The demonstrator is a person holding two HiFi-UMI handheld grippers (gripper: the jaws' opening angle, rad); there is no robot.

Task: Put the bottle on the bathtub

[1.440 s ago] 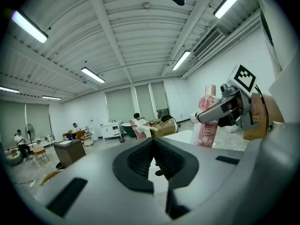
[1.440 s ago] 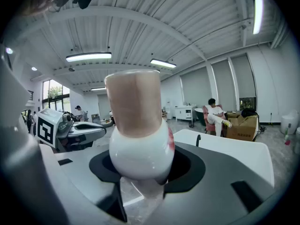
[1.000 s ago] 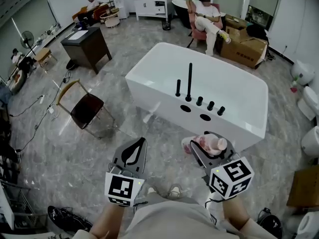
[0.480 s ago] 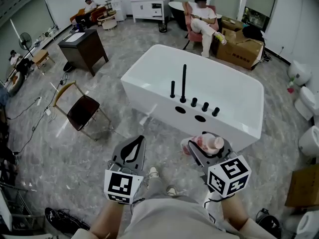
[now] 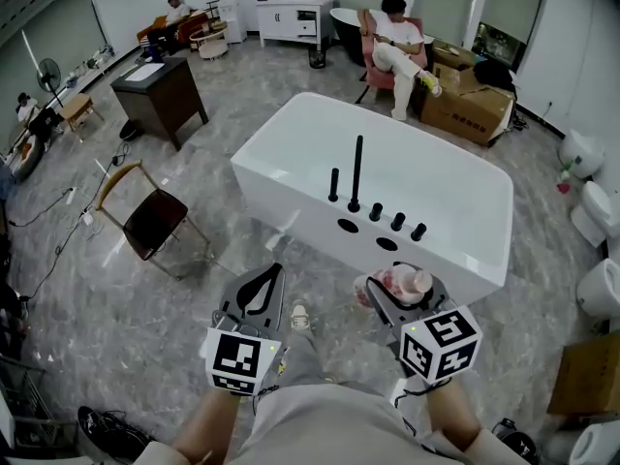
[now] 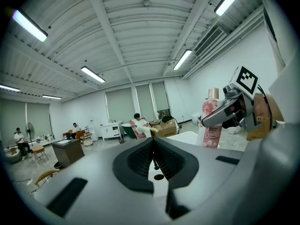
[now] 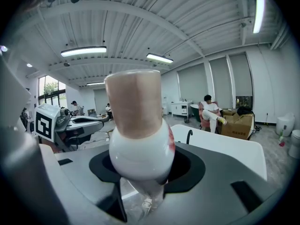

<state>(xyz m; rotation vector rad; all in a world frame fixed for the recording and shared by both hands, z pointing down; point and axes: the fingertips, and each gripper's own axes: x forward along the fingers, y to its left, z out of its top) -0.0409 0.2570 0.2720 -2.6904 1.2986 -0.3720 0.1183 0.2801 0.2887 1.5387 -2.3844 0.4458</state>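
Observation:
A white bottle with pink flower print and a beige cap stands upright in my right gripper, which is shut on it. The same bottle shows at the right of the left gripper view. My left gripper is shut and holds nothing; its jaws meet in the left gripper view. The white bathtub stands just ahead of both grippers, with black taps on its near ledge. The bottle hangs short of the tub's near rim, above the floor.
A brown chair stands left of the tub and a dark desk beyond it. A person sits in a pink armchair behind the tub, next to cardboard boxes. White toilets line the right wall. My shoe shows between the grippers.
The bathtub has come closer and lower in the head view as I step toward it. Both grippers keep their pose, the bottle still held in the right one.

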